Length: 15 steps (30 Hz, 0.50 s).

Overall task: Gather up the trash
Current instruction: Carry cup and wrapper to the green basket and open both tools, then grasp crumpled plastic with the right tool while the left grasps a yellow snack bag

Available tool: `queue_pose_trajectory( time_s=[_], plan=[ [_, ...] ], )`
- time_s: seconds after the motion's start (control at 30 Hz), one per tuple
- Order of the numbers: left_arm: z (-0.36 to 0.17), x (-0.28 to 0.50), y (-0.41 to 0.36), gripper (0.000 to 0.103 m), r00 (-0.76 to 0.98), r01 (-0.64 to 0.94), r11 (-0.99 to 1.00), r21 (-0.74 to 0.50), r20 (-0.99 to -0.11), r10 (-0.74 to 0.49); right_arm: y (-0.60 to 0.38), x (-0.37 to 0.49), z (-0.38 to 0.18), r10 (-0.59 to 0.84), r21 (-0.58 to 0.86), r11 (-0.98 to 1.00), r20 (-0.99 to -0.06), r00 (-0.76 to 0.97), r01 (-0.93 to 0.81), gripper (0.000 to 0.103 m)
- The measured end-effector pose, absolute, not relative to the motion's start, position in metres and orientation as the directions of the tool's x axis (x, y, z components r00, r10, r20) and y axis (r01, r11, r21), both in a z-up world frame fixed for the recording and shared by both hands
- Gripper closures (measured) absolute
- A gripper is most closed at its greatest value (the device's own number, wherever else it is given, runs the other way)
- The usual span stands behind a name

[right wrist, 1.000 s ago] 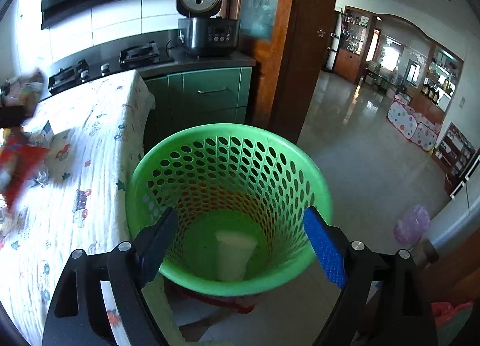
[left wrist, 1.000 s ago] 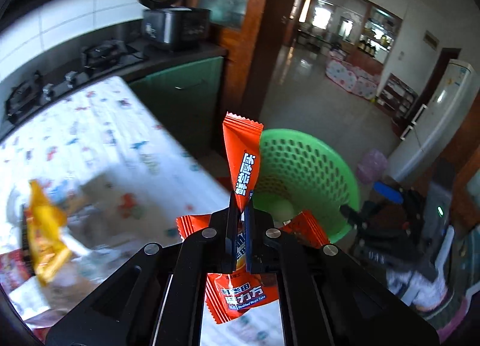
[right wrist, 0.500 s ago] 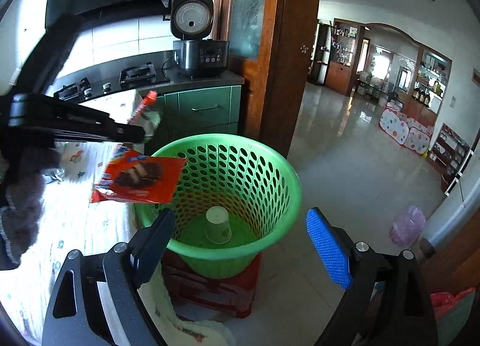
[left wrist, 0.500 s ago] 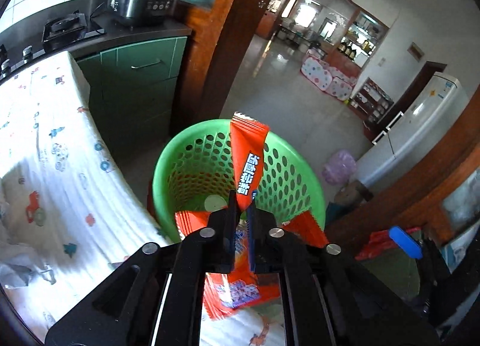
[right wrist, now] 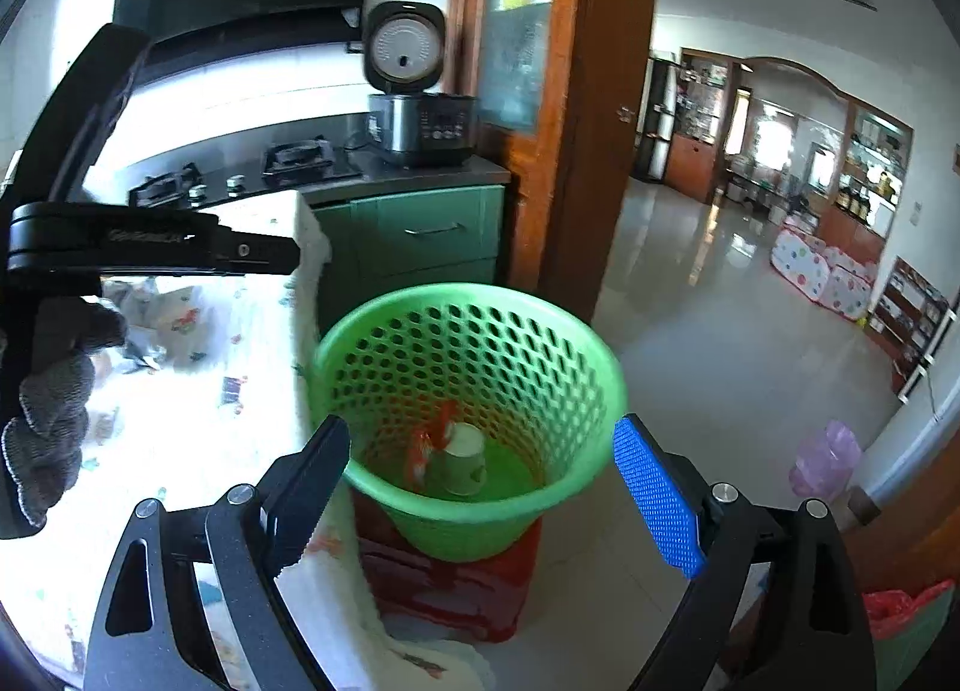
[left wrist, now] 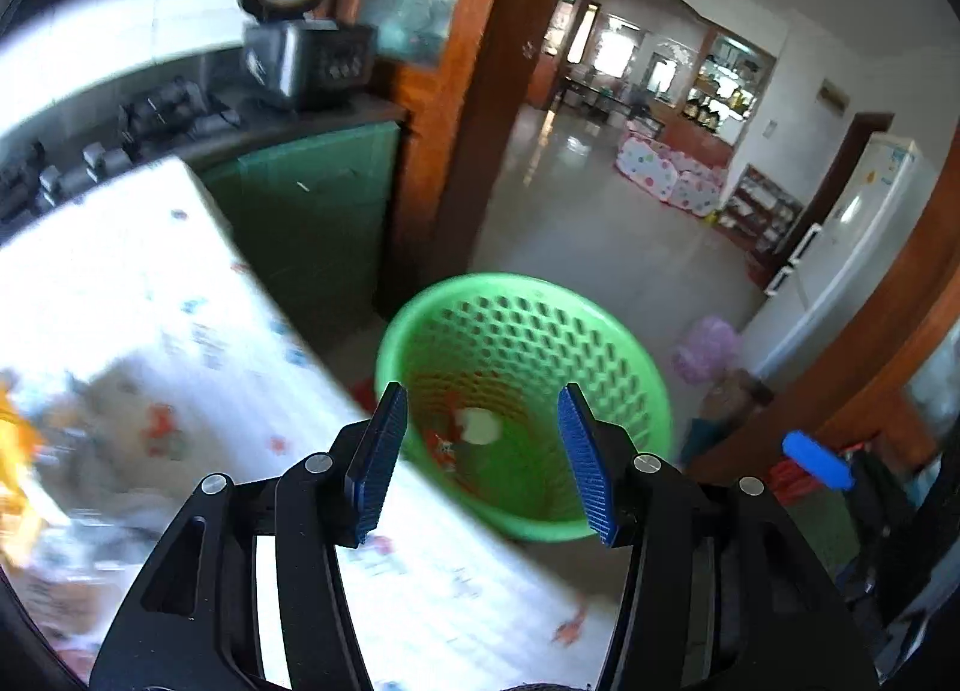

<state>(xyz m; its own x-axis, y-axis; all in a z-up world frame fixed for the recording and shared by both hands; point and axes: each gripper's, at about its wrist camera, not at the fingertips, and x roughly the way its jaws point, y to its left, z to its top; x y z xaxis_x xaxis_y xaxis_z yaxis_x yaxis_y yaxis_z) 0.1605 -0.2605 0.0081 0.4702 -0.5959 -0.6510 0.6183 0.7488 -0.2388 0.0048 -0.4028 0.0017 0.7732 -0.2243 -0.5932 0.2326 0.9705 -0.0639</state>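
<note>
My left gripper (left wrist: 483, 463) and right gripper (right wrist: 480, 496) hung with jaws open and empty, above the green basket (left wrist: 651, 391); remaining wrappers (left wrist: 18, 451) lay left of it on the tabletop (left wrist: 180, 301), nearer my left.

Daylight floods in from the far room, glaring off the glossy floor (right wrist: 708, 295). The patterned cloth on the worktop (left wrist: 138, 295) is blown out to near white in both views. The left wrist view is smeared by motion blur, worst at the left; fisheye curvature bends the wooden door frame (right wrist: 576, 109), and the corners go black.
</note>
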Motion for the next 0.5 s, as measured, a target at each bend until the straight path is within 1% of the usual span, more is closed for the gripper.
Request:
queue_pose_trajectory(
  time_s=[0.1,0.23,0.37,0.5],
  plan=[
    [0.026,0.151,-0.229,0.051,0.541,0.594,0.785,-0.173,-0.636,-0.55,-0.387,0.016,0.006,-0.147,-0.02,0.986,-0.599,0.787,0.169,0.016],
    [0.048,0.148,-0.185,0.051,0.608,0.545,0.829,-0.122,-0.624,-0.492,-0.357,0.036,0.009,-0.039,0.026,0.997,-0.613,0.789,0.069,0.016],
    [0.066,0.149,-0.146,0.051,0.67,0.492,0.869,-0.062,-0.61,-0.423,-0.319,0.05,0.012,0.021,-0.001,1.0,-0.612,0.79,-0.027,0.017],
    [0.068,0.16,-0.114,0.051,0.692,0.429,0.902,-0.045,-0.626,-0.36,-0.283,0.068,0.009,0.086,-0.013,0.993,-0.623,0.778,-0.12,0.017]
  ],
)
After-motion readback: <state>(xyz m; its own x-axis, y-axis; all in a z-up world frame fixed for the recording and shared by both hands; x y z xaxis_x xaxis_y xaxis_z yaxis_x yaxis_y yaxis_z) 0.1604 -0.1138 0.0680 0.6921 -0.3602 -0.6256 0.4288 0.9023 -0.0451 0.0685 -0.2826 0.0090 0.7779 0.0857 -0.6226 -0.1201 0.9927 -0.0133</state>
